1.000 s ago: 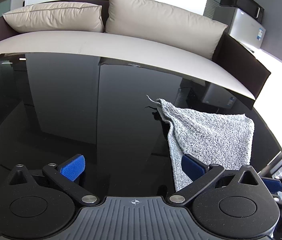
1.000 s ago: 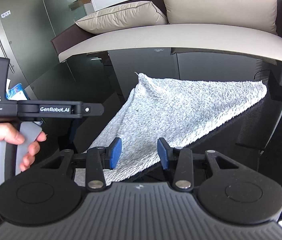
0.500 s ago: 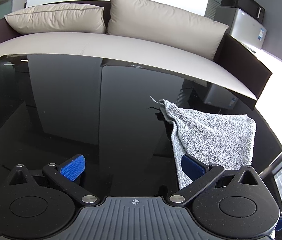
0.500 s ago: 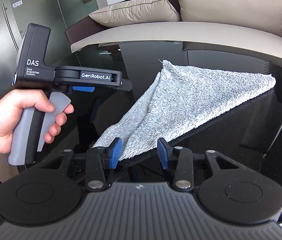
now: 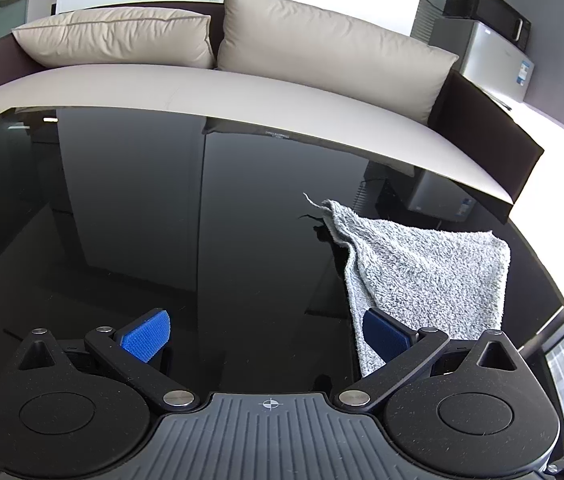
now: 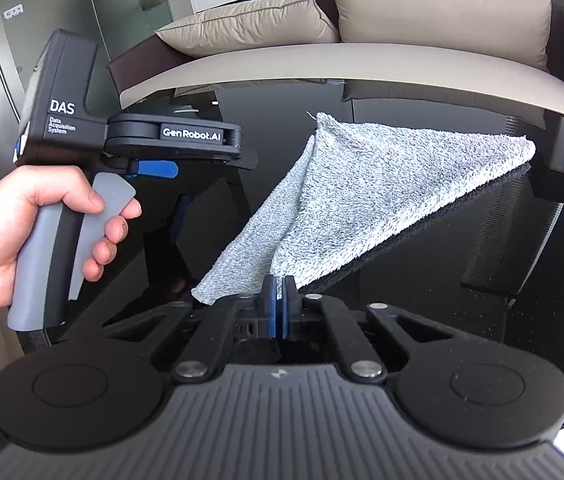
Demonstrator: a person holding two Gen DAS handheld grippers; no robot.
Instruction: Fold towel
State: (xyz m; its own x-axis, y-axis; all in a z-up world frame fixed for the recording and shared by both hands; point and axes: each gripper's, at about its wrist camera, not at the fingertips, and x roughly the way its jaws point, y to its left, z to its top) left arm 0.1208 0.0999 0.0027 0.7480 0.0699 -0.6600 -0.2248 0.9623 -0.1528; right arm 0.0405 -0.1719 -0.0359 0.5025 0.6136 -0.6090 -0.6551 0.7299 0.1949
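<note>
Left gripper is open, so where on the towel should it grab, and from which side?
Probably the towel near-left corner, the loose end of the folded strip lying beside the left gripper right pad. Come in low from the near edge; the right gripper appears clamped on the neighbouring near corner.

Mottled grey towel [image 6: 365, 184]; glossy black table [image 5: 162, 220].
</note>
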